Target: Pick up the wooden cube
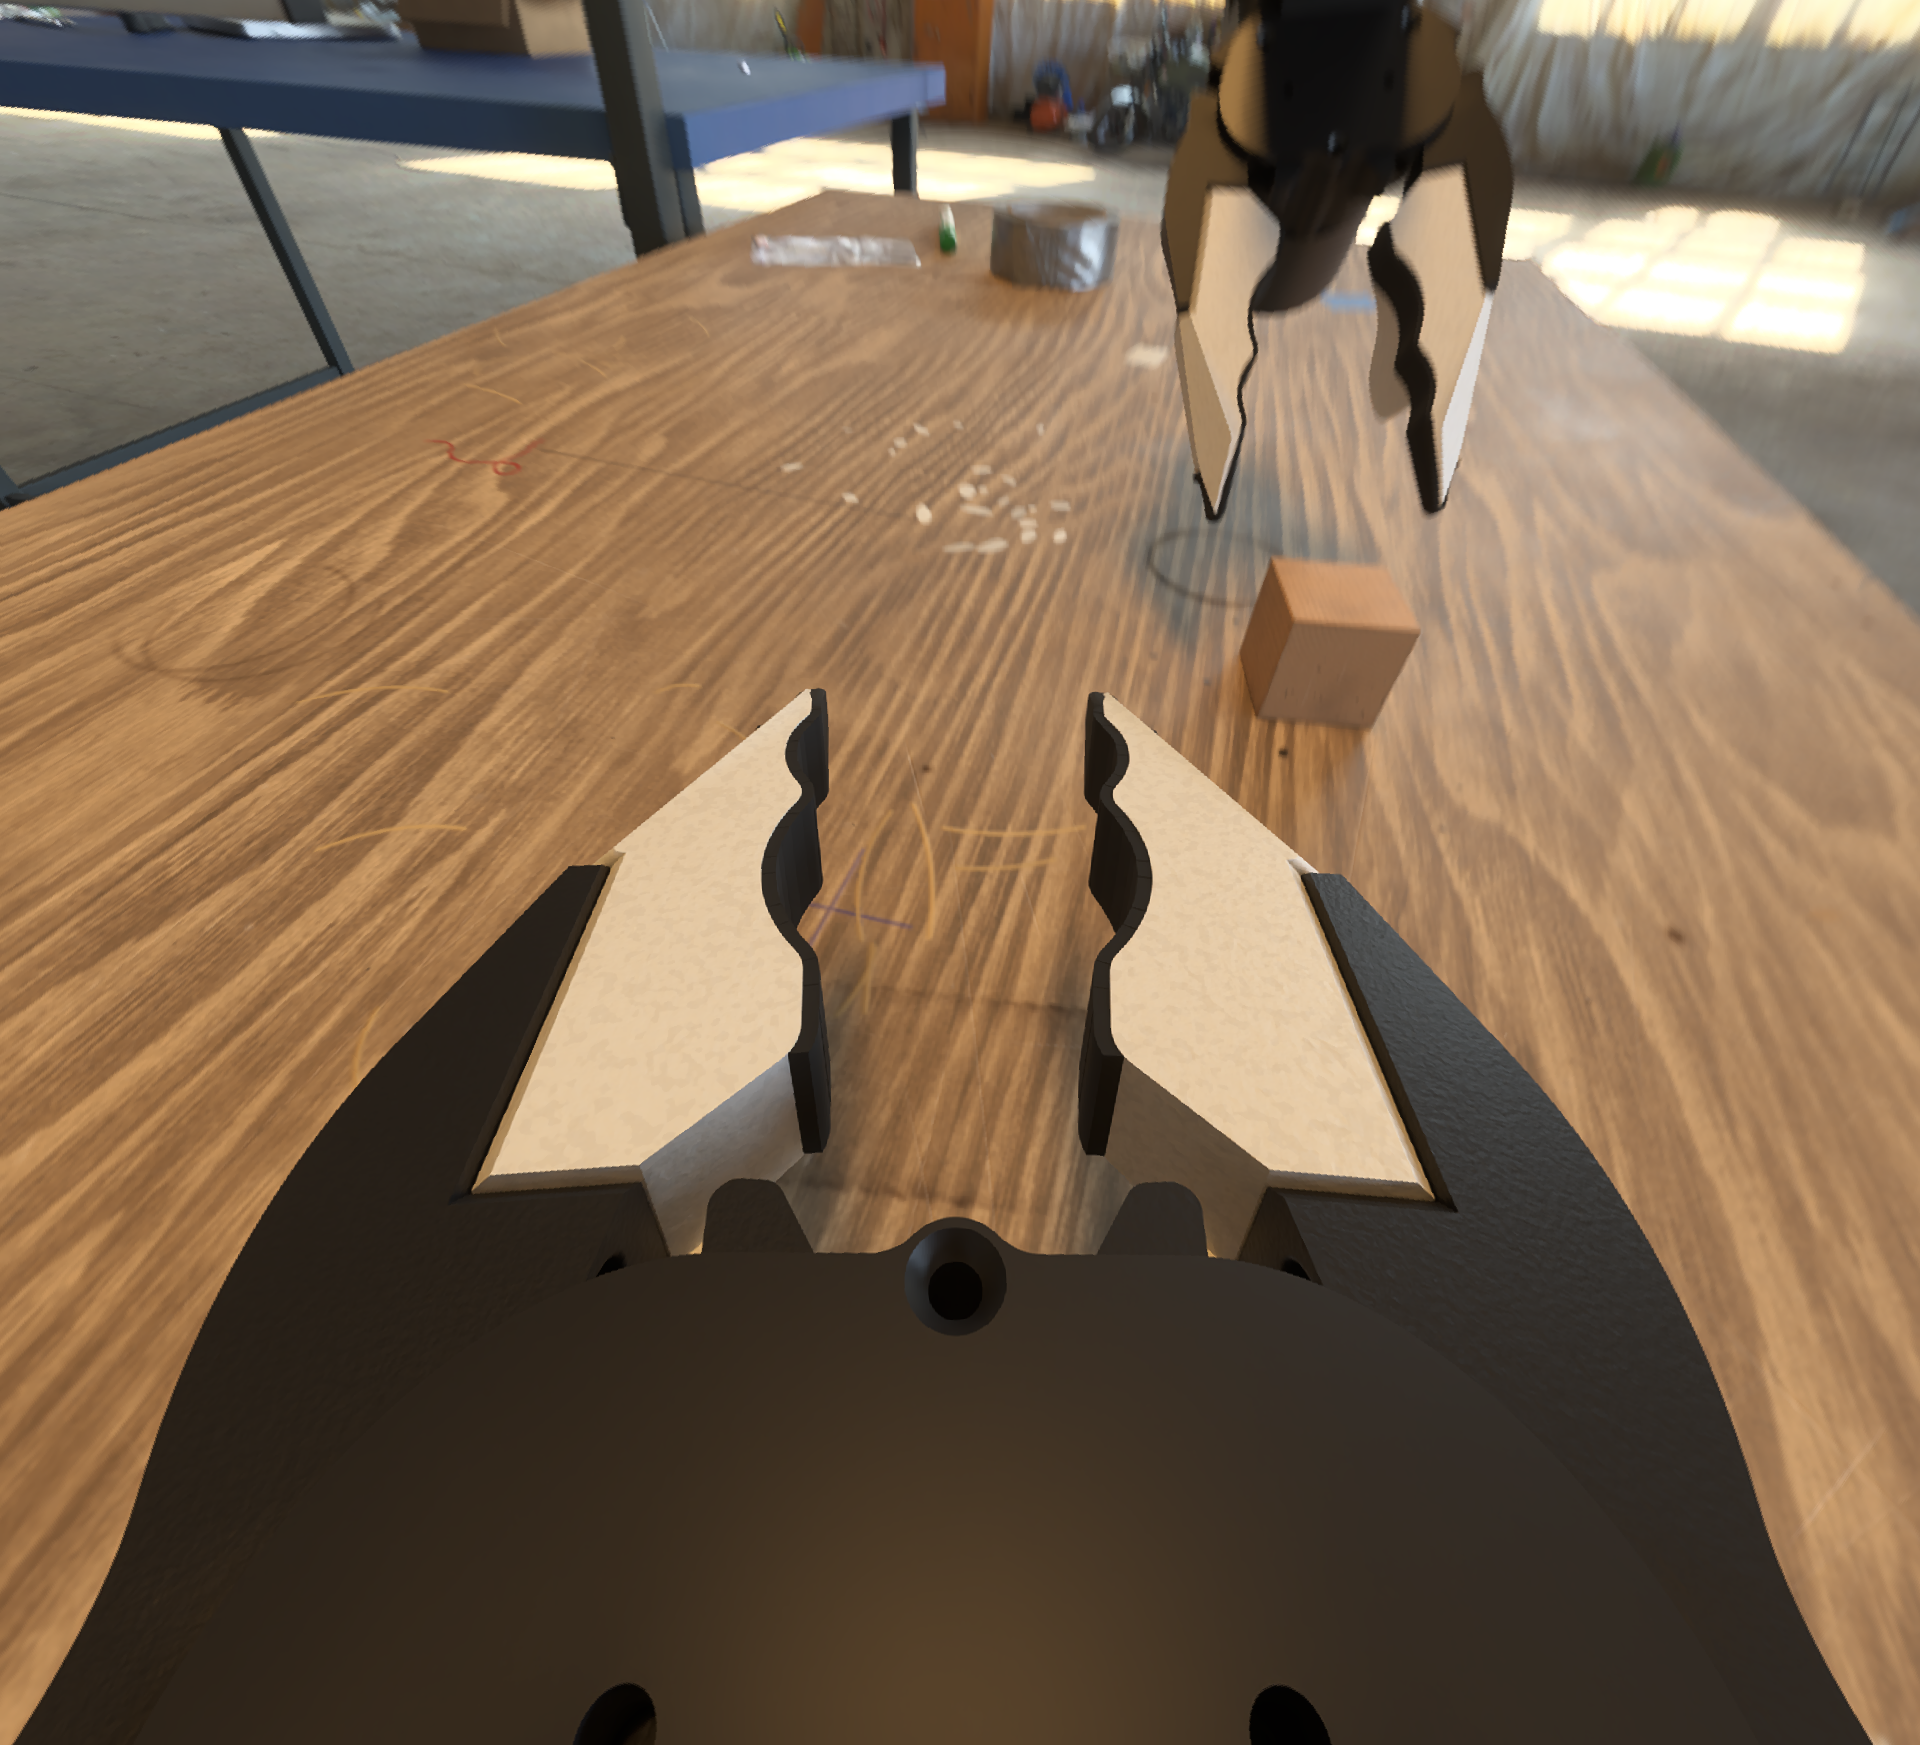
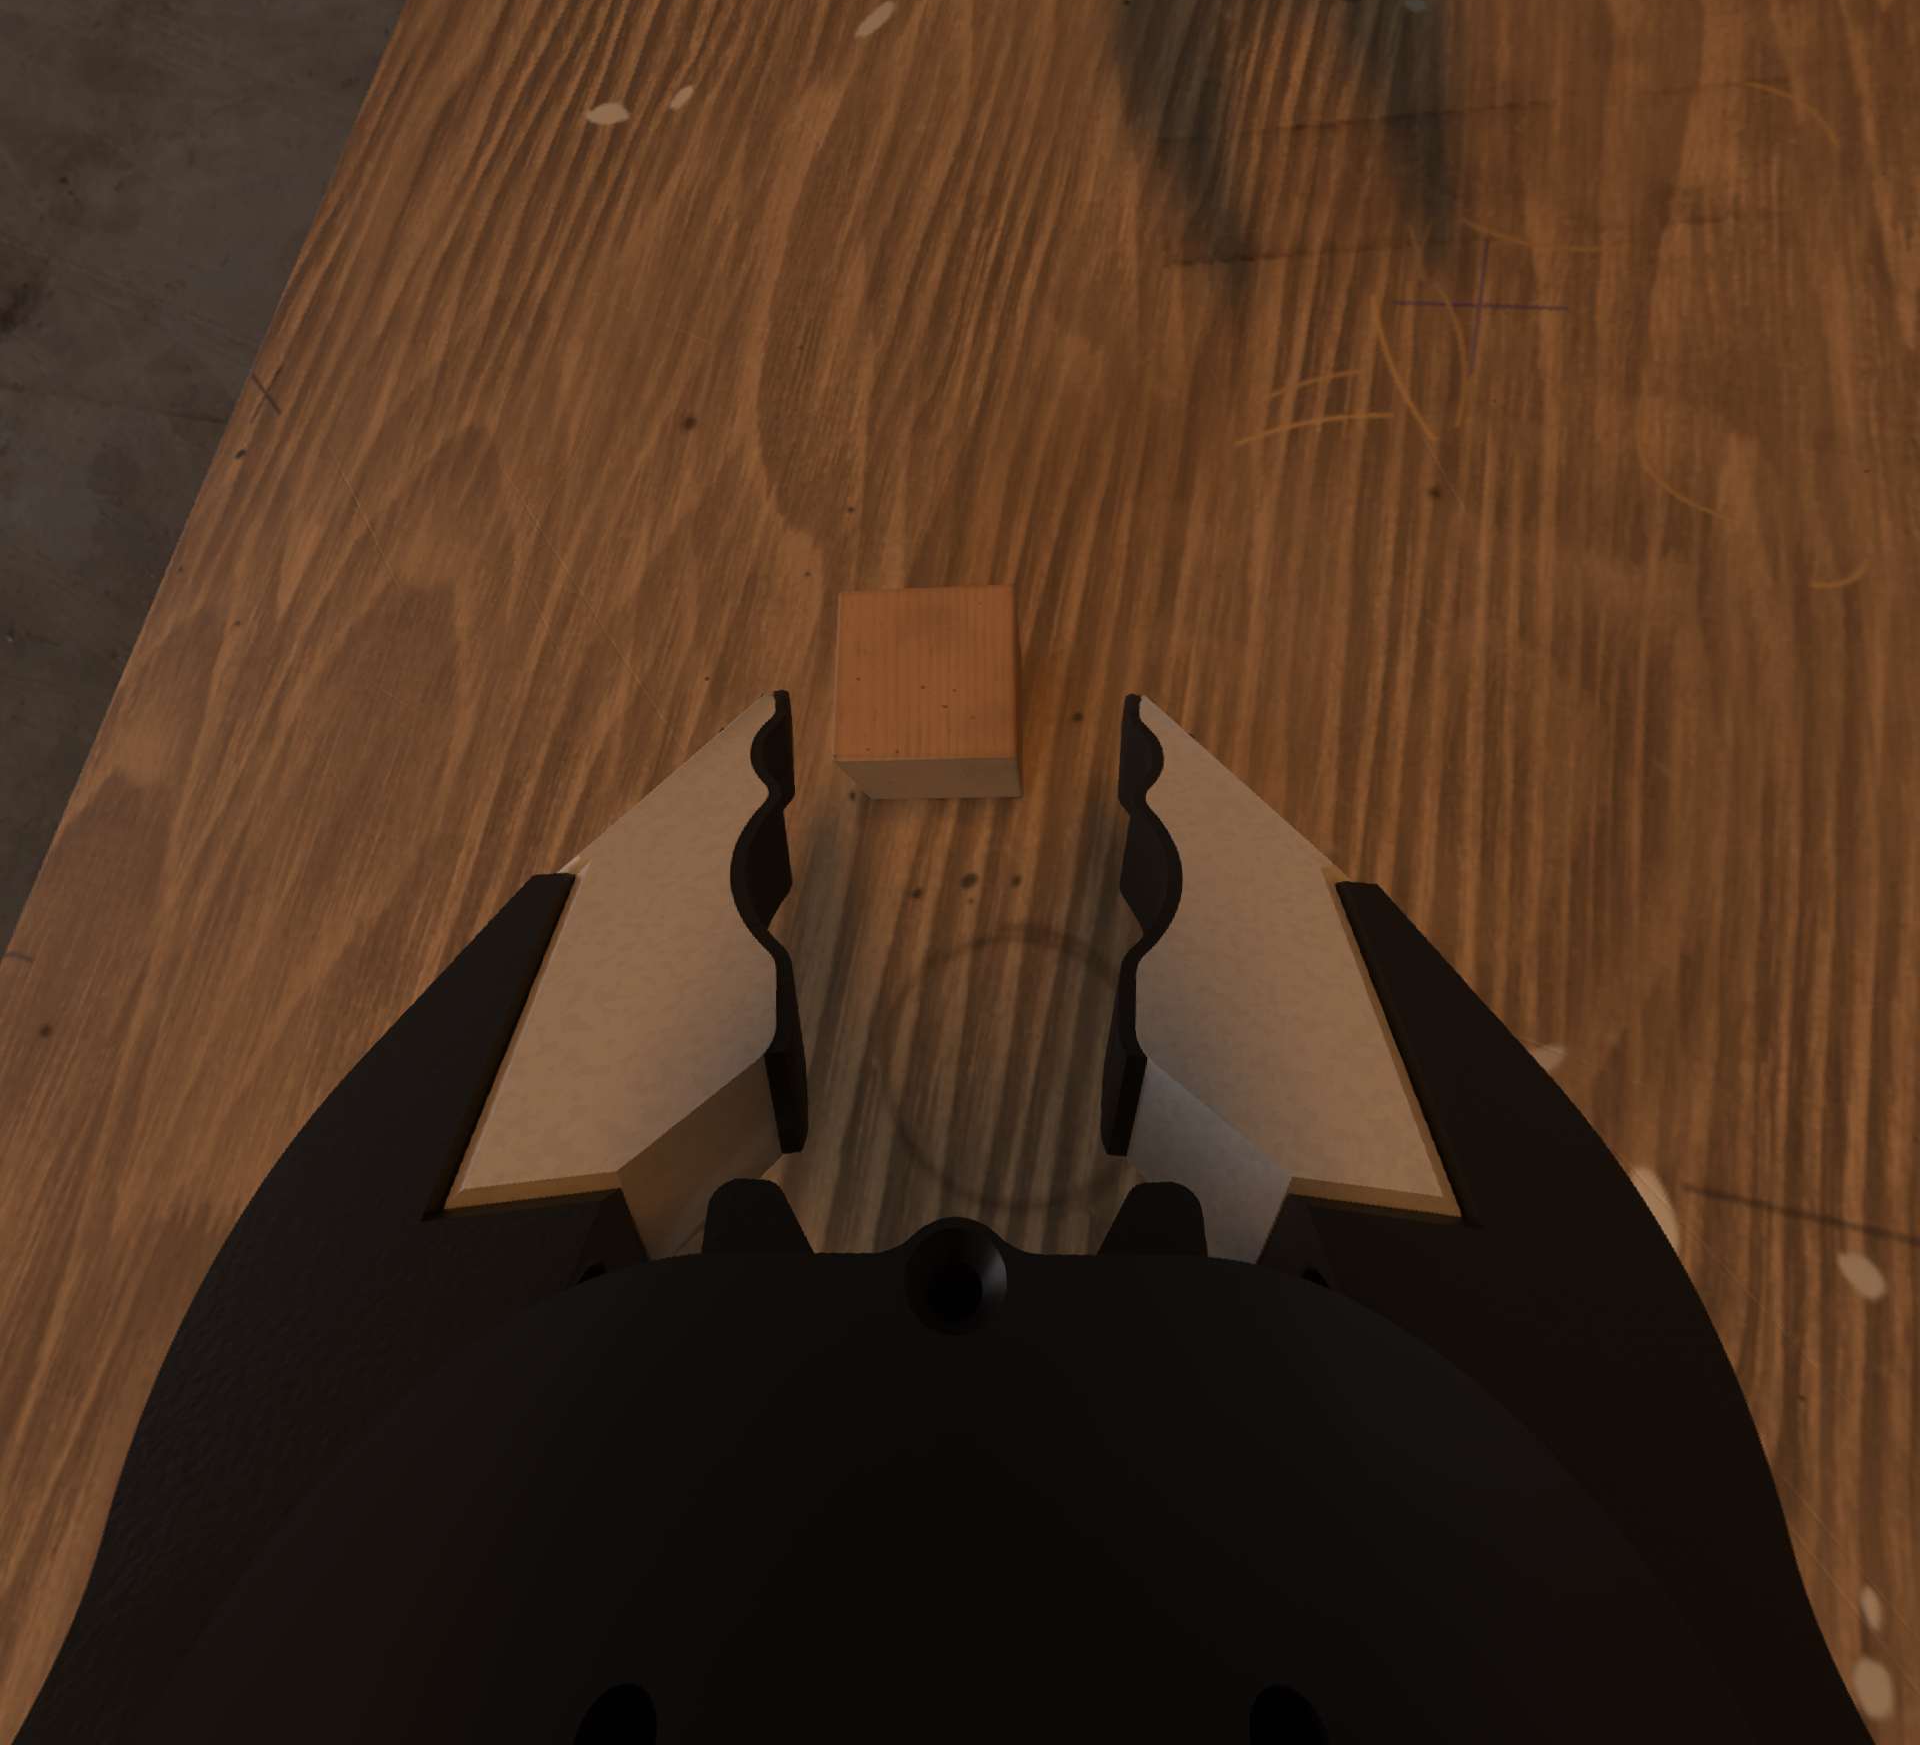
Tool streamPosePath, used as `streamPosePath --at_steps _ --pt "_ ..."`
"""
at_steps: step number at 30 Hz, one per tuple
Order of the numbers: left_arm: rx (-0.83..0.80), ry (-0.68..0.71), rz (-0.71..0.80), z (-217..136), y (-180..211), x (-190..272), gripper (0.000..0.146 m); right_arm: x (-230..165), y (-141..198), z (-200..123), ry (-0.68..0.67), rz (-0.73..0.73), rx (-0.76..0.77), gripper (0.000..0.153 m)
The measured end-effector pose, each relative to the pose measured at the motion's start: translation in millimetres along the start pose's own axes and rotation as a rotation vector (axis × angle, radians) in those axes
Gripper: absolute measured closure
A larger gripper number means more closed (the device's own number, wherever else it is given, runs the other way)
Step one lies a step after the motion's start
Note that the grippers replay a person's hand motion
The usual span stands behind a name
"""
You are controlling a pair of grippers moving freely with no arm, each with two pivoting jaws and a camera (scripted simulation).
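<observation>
Right gripper (image 2: 956, 708) hovering over table (image 2: 520, 552), fingers spread, cube (image 2: 925, 687) sitting just beyond tips, untouched. Left gripper (image 1: 956, 708) hanging apart, spread, holding nothing.

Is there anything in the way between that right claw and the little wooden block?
No. In the right wrist view, only bare table separates the open right gripper from the cube.
</observation>
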State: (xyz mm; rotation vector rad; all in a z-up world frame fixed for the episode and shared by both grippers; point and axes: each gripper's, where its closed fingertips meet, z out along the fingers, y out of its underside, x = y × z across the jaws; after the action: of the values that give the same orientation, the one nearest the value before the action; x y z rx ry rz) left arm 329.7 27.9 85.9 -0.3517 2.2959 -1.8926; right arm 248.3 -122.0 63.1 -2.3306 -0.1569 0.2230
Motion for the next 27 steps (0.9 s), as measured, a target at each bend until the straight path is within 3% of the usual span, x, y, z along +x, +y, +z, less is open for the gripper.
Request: streamPosePath --at_steps 9,18,27 --pt "-0.231 0.055 0.157 27 27 25 0.090 -8 10 30 0.018 -0.026 -0.111 0.082" --pt "-0.239 0.098 0.153 39 27 39 0.096 -6 13 33 0.026 -0.022 -0.129 0.089" --pt "-0.272 0.110 0.150 45 29 47 0.086 -7 16 38 0.027 -0.013 -0.148 0.091"
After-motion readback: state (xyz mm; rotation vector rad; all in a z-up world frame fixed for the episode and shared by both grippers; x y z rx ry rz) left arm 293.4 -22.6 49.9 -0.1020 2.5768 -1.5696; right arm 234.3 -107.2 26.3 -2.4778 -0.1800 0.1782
